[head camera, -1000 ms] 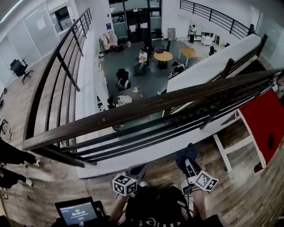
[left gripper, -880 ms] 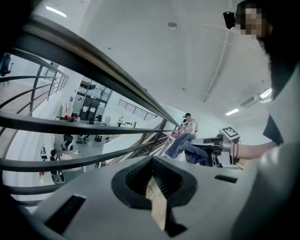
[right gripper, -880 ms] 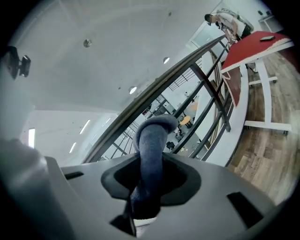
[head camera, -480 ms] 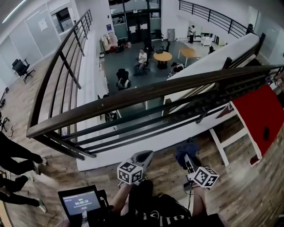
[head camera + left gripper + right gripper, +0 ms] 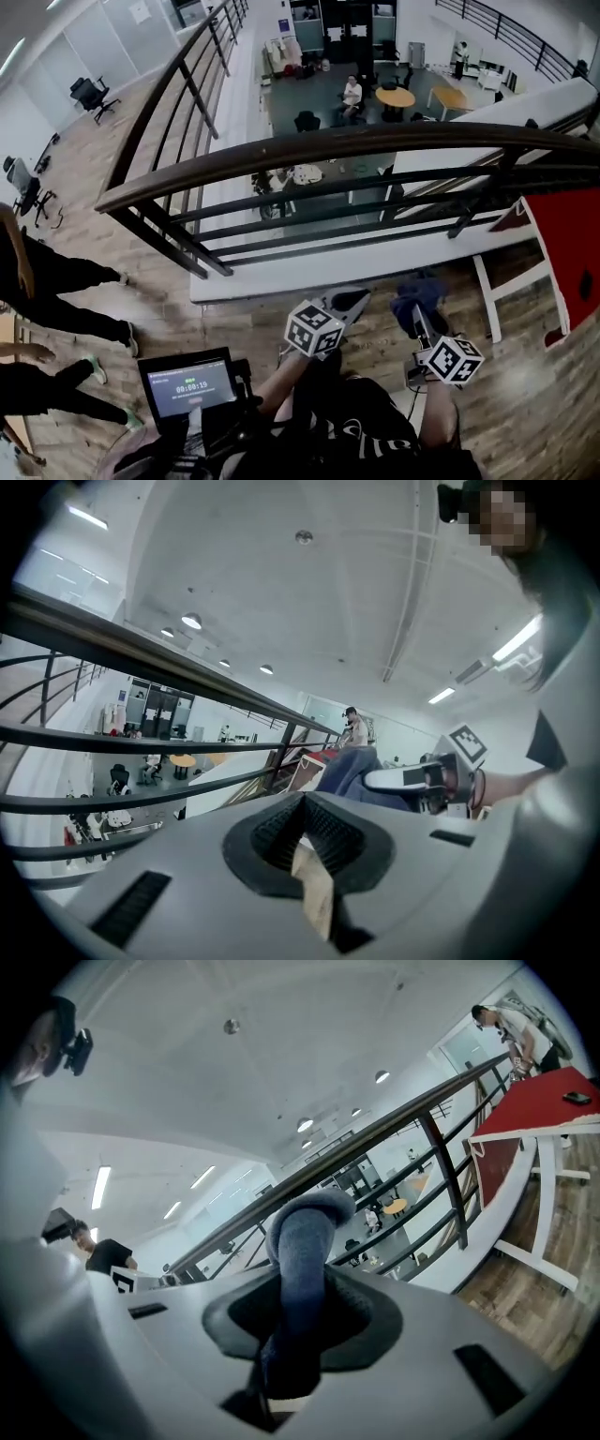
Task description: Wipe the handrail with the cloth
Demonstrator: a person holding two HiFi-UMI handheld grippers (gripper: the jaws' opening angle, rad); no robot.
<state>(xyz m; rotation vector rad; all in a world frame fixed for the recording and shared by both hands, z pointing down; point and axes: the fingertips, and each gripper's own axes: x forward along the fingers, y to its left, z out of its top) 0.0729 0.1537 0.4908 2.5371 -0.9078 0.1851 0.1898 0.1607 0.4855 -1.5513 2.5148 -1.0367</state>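
The dark wooden handrail (image 5: pixel 356 141) curves across the head view above black bars. Both grippers hang below it over the wooden floor, apart from the rail. My left gripper (image 5: pixel 349 302) is shut with nothing in it; its ribbed pads (image 5: pixel 319 829) meet in the left gripper view, where the handrail (image 5: pixel 141 653) runs overhead. My right gripper (image 5: pixel 419 314) is shut on a blue cloth (image 5: pixel 417 292). In the right gripper view the cloth (image 5: pixel 302 1241) loops up out of the gripper (image 5: pixel 298 1321), in front of the handrail (image 5: pixel 375 1138).
A red-topped white table (image 5: pixel 572 248) stands at the right by the railing. A tablet screen (image 5: pixel 189 386) sits low at the left. A person's legs (image 5: pixel 56 281) are at the far left. Beyond the bars is an open drop to a lower floor (image 5: pixel 356 94).
The view has swung so the rail sits further right. My left gripper has risen forward towards the railing. The right gripper holds the cloth as before. A person has stepped in at the left.
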